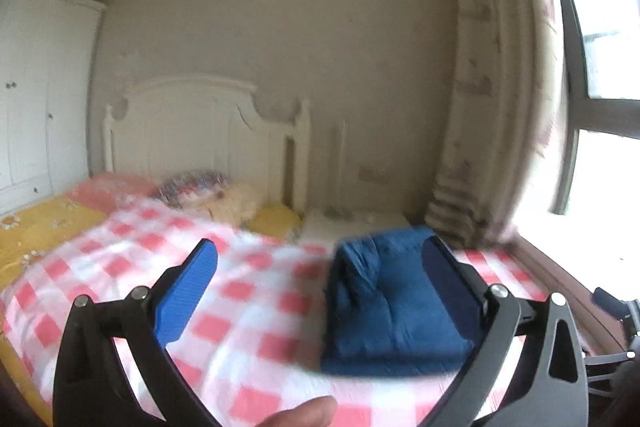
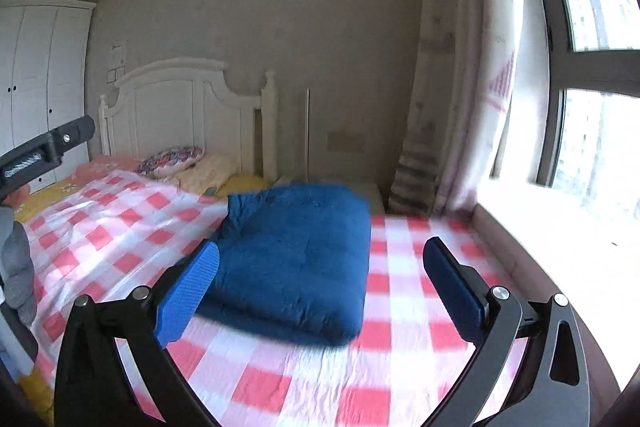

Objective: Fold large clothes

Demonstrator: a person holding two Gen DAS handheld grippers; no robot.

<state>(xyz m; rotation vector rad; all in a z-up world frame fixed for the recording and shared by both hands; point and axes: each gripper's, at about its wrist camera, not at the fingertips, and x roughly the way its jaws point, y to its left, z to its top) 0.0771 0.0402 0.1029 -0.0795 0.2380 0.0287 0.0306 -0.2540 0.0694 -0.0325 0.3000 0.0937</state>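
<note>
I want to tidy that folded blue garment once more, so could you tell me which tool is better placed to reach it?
Probably the right tool: the blue garment lies more squarely ahead between its open fingers.

folded garment (image 2: 296,263) on bed (image 2: 400,367) (window side)

A white carved headboard (image 2: 188,107) stands against a plain beige wall (image 2: 280,7), heading a bed (image 2: 400,307) spread with a pink-and-white checked sheet. Left of the headboard rises a white wardrobe (image 2: 44,75). Right of it hangs a pale patterned curtain (image 2: 460,75), and beyond that a dark-framed window (image 2: 592,67) lets in bright daylight over its sill (image 2: 560,239).
</note>
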